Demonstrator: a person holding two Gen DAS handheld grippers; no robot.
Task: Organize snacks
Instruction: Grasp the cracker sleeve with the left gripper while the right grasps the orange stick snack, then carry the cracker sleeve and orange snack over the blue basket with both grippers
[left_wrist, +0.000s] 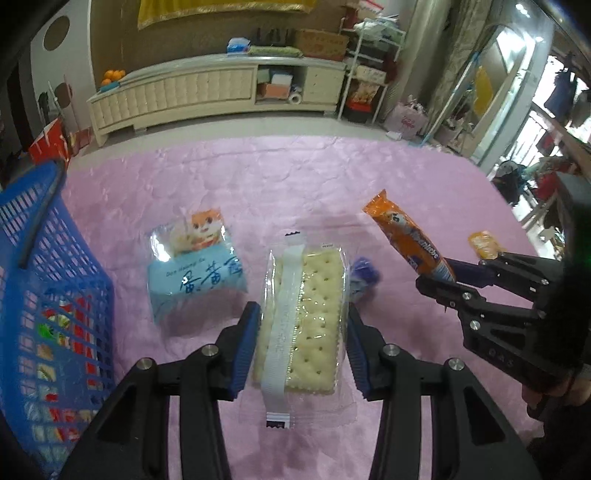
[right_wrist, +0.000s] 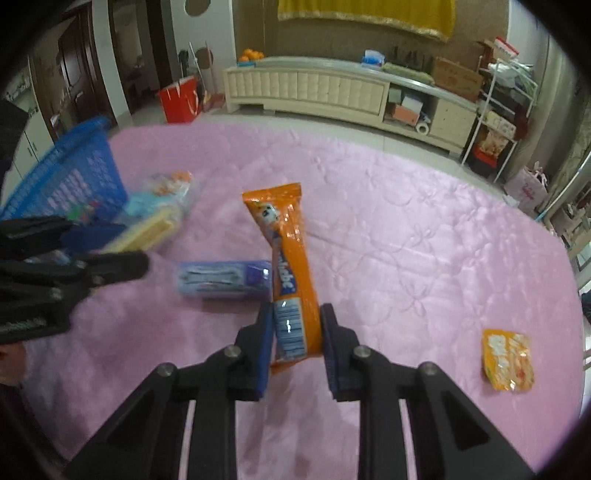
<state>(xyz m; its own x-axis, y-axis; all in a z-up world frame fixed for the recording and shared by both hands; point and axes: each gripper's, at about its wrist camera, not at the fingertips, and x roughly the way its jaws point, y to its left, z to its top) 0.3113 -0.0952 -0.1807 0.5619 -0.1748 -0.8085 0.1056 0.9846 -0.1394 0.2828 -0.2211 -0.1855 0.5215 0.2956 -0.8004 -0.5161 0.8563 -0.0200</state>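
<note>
My left gripper (left_wrist: 301, 317) is shut on a clear pack of pale crackers (left_wrist: 306, 325), held between its blue pads. My right gripper (right_wrist: 297, 325) is shut on a long orange snack tube (right_wrist: 288, 266), which also shows in the left wrist view (left_wrist: 406, 236). A light blue bread bag with a cat picture (left_wrist: 197, 262) lies on the pink cloth. A small purple-blue packet (right_wrist: 221, 277) lies just left of the orange tube. A blue basket (left_wrist: 44, 295) with several snacks inside stands at the left; it also shows in the right wrist view (right_wrist: 74, 173).
A small orange sachet (right_wrist: 508, 360) lies on the pink cloth (right_wrist: 406, 221) at the right. Beyond the table's far edge stand a cream low cabinet (left_wrist: 207, 92), a red bag (right_wrist: 179, 98) and a white rack (left_wrist: 373, 74).
</note>
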